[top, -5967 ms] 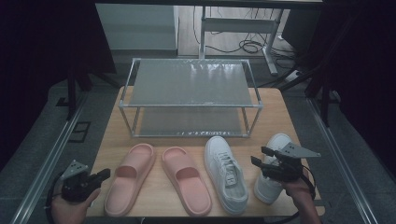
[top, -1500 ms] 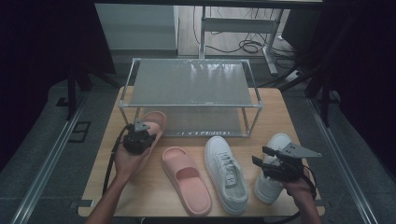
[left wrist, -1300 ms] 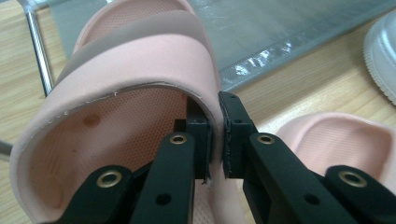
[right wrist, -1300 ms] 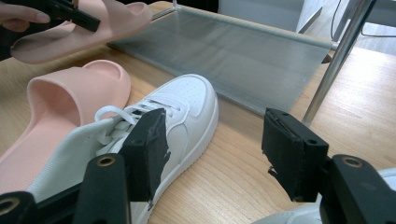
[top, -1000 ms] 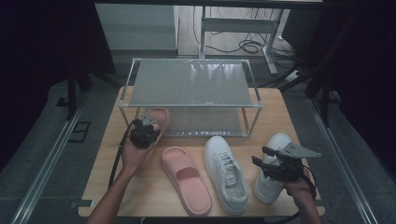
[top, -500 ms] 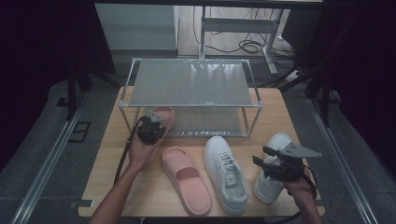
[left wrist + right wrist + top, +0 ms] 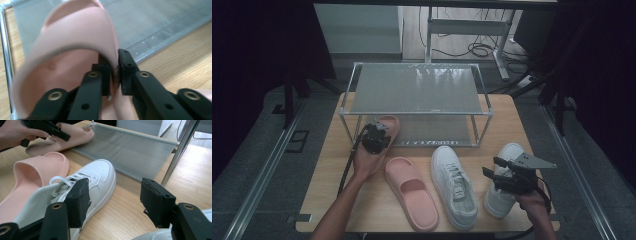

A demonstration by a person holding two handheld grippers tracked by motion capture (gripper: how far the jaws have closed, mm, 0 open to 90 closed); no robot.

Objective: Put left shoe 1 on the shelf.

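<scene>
The pink slipper (image 7: 384, 127) lies toe-first on the rack's (image 7: 417, 90) lower shelf, its heel hanging out over the tabletop (image 7: 512, 125). The left gripper (image 7: 113, 75) has just been opening, its fingers (image 7: 126, 66) loosened astride the slipper's side wall. If a finger snags that wall on the way out, the slipper could be dragged back off the shelf. The left gripper view shows this finger gap; the high view hides it. The right gripper (image 7: 113, 197) hangs empty, fingers spread, beside the white sneaker (image 7: 97, 178).
</scene>
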